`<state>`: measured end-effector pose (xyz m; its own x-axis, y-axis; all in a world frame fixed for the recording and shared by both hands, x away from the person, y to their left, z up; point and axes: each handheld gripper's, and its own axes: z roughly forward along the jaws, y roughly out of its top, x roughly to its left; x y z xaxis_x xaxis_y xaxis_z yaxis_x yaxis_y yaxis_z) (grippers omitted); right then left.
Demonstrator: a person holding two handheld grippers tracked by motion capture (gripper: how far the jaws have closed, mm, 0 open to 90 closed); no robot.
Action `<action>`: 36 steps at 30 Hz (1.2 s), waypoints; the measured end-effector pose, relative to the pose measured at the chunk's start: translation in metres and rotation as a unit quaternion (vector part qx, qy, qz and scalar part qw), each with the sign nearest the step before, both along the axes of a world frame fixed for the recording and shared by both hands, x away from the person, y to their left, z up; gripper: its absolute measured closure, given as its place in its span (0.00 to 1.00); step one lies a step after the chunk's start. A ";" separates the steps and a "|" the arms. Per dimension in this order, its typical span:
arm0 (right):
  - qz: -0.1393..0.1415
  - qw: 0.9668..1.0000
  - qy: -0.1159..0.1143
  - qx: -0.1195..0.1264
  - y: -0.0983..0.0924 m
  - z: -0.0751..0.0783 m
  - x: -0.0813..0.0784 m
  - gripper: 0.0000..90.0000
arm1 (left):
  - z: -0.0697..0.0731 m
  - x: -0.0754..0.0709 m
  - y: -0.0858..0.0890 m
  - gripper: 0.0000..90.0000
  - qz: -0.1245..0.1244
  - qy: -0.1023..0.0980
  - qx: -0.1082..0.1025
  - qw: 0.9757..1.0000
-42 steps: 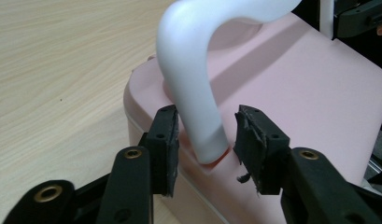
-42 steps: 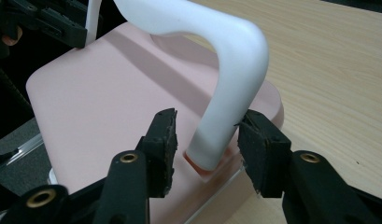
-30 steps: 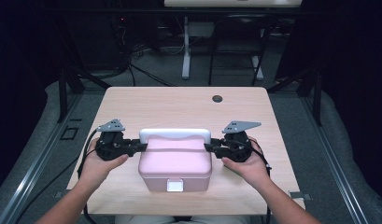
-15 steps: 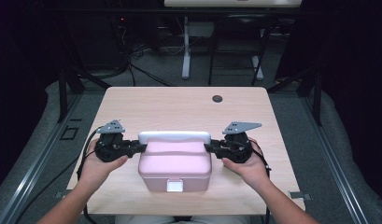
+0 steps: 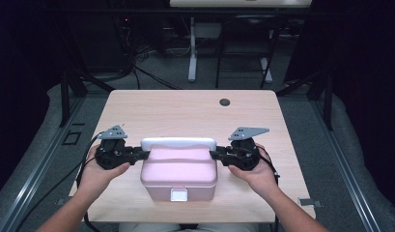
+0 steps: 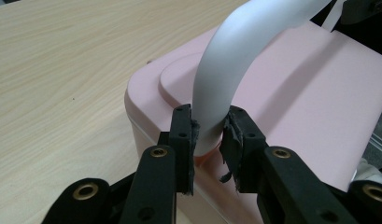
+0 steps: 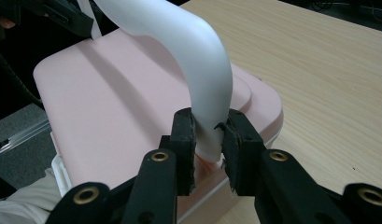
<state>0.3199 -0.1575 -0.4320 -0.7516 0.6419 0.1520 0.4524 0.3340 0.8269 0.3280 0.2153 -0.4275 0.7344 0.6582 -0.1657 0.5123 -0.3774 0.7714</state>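
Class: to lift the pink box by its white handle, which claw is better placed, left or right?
Neither: left claw and right claw each pinch one end of the handle on the box; lift together.

1 high forward-down view; 2 close jaw-mounted views, opposite ends, shared pink box (image 5: 179, 170).
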 end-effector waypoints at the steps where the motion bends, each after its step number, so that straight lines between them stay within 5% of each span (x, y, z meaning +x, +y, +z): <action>1: 0.000 1.000 -0.001 0.002 0.000 0.001 0.001 0.83 | 0.002 0.001 0.000 0.82 0.000 0.000 -0.001 1.000; 15: -0.004 1.000 0.017 0.025 -0.003 0.014 0.010 0.83 | 0.014 0.008 0.002 0.82 -0.002 0.005 -0.005 1.000; 24: -0.003 0.999 0.020 0.027 -0.004 0.015 0.011 0.83 | 0.022 -0.010 0.021 0.80 -0.001 -0.007 -0.003 1.000; 36: -0.008 0.999 0.026 0.026 -0.003 0.020 0.014 0.83 | -0.001 -0.029 0.031 1.00 -0.018 0.016 0.020 1.000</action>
<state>0.3339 -0.1608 -0.4115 -0.7319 0.6438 0.2233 0.4995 0.2841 0.8184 0.2993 0.2463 -0.4289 0.7524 0.6383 -0.1624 0.5216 -0.4269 0.7387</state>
